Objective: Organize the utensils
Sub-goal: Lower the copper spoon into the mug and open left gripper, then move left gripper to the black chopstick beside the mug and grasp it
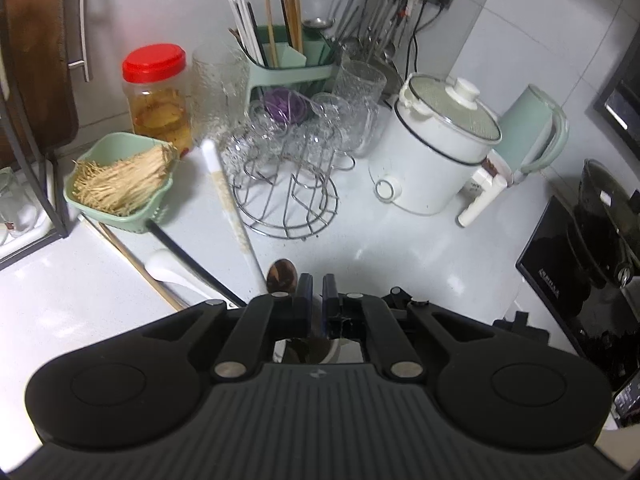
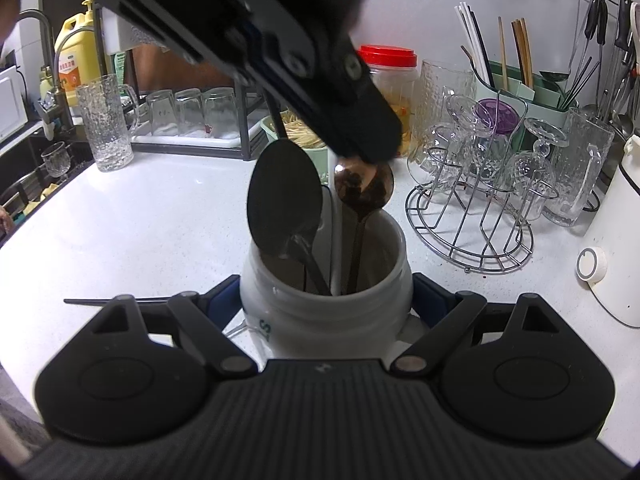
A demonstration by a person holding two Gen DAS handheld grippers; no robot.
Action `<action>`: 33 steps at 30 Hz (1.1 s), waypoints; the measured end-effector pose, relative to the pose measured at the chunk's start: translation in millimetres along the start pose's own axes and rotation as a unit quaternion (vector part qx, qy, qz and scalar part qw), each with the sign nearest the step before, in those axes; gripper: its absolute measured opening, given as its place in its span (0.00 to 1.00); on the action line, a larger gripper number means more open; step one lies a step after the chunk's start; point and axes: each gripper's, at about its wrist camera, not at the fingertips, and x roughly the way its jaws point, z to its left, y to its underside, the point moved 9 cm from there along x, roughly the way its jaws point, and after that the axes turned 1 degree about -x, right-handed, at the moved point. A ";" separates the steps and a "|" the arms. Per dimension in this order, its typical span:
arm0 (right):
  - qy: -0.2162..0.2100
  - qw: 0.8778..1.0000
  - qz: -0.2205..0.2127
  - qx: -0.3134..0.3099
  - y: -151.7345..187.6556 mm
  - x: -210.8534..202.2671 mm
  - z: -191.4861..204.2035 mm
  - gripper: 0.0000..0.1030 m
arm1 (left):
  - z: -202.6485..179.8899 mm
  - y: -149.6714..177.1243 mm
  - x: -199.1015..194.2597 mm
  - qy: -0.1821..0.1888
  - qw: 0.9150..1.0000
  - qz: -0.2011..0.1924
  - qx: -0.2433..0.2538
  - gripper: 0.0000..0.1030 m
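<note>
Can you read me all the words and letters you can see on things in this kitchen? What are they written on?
"S" on the white jar that the right gripper holds; the rest of that print is hidden.
Red and green label on the yellow bottle: too small to read.
Pale lettering on the black cooktop: too blurred to read.
Small print on the white handle of the white cooker: too blurred to read.
</note>
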 end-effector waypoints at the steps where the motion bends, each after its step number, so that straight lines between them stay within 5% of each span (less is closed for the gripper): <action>1: 0.001 1.000 0.000 0.001 -0.1 0.1 -0.1 0.89 | 1.7 -1.0 -4.3 0.000 1.000 -0.004 -0.004 0.04; 8: 0.006 1.000 0.000 0.003 -0.3 0.9 -0.6 0.89 | 11.9 -7.1 -38.5 -0.004 0.999 -0.042 -0.030 0.07; 15: 0.012 1.000 0.001 0.006 -0.6 1.9 -0.2 0.89 | 27.9 -1.5 -68.9 -0.023 0.996 -0.076 -0.042 0.25; 22: 0.017 1.000 0.003 0.014 -1.2 3.6 -1.4 0.89 | 49.6 16.2 -94.6 -0.035 0.992 -0.106 -0.052 0.26; 33: 0.037 0.999 0.011 0.031 -1.4 4.5 -0.8 0.88 | 107.5 68.2 -77.9 -0.042 0.993 -0.063 -0.089 0.26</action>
